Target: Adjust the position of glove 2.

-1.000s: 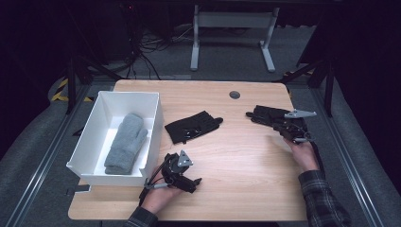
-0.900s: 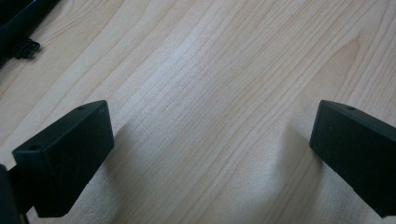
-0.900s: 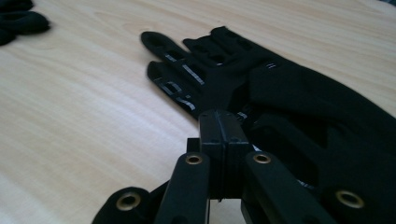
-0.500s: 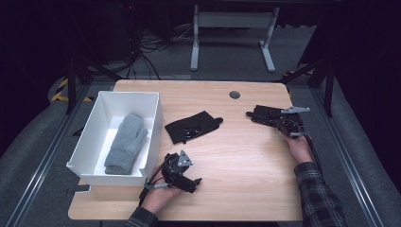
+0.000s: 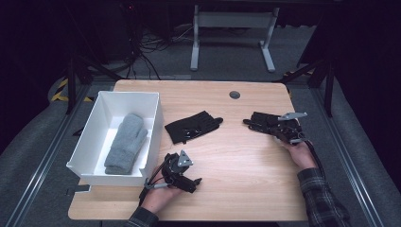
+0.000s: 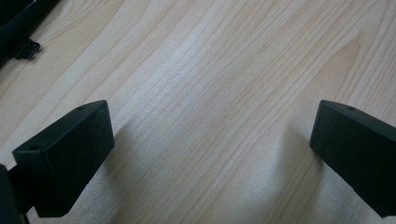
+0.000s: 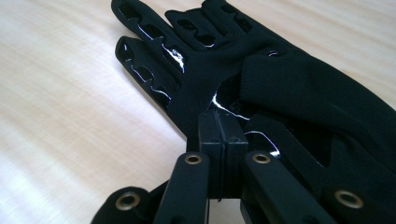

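One limp, light black glove [image 7: 289,88] lies flat on the counter [image 5: 246,161], its slick cuff edge the best hold, where the right tool [image 7: 222,135] sits pinched together, while the left tool [image 6: 210,140] gapes empty.

Grey mitten [image 5: 126,142] in white box [image 5: 153,126]

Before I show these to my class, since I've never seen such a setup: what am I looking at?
A person sits at a wooden table with a hand-held two-jaw gripper in each hand. One camera looks down from above; one rides on each gripper. The left gripper rests open over bare wood. The right gripper is shut, its jaws pressed together against a black glove; whether it pinches the fabric is unclear. A second black glove lies mid-table, and a grey mitten in a white box.
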The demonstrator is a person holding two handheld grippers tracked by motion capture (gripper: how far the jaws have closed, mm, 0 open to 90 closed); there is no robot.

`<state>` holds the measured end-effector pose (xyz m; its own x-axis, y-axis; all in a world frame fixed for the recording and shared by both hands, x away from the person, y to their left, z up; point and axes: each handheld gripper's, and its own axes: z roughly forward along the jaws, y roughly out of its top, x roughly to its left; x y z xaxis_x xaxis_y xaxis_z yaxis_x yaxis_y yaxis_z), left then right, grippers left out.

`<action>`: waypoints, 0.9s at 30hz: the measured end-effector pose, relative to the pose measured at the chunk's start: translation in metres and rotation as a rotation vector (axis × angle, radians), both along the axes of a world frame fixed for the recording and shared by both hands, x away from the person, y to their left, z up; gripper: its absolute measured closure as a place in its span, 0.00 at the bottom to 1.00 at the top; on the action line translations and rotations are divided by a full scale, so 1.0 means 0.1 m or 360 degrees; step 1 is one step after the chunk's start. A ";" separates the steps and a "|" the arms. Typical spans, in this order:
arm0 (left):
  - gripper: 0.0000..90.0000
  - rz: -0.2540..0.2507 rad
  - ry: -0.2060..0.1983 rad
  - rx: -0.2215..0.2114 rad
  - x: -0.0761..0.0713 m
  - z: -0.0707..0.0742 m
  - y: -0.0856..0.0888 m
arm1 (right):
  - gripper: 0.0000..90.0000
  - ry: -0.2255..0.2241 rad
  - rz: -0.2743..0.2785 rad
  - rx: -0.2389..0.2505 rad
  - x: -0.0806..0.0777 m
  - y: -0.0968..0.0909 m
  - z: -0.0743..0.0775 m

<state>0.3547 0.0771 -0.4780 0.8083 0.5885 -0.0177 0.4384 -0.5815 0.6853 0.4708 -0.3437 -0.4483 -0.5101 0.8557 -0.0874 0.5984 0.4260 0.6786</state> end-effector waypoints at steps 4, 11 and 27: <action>0.00 0.0000 0.0002 -0.0001 0.00 0.00 0.00 | 1.00 0.0025 0.0073 -0.0006 -0.16 0.08 0.01; 0.00 0.0000 0.0002 -0.0001 0.00 0.00 0.00 | 1.00 0.0052 0.0202 -0.0037 -0.44 0.24 0.01; 0.00 -0.0001 0.0005 -0.0003 0.00 0.00 0.00 | 1.00 0.0148 0.0428 0.0008 -1.09 0.52 0.02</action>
<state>0.3544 0.0770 -0.4781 0.8086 0.5880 -0.0216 0.4403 -0.5804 0.6851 0.3620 -0.2918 -0.4461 -0.7245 0.6888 -0.0256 0.5242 0.5747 0.6284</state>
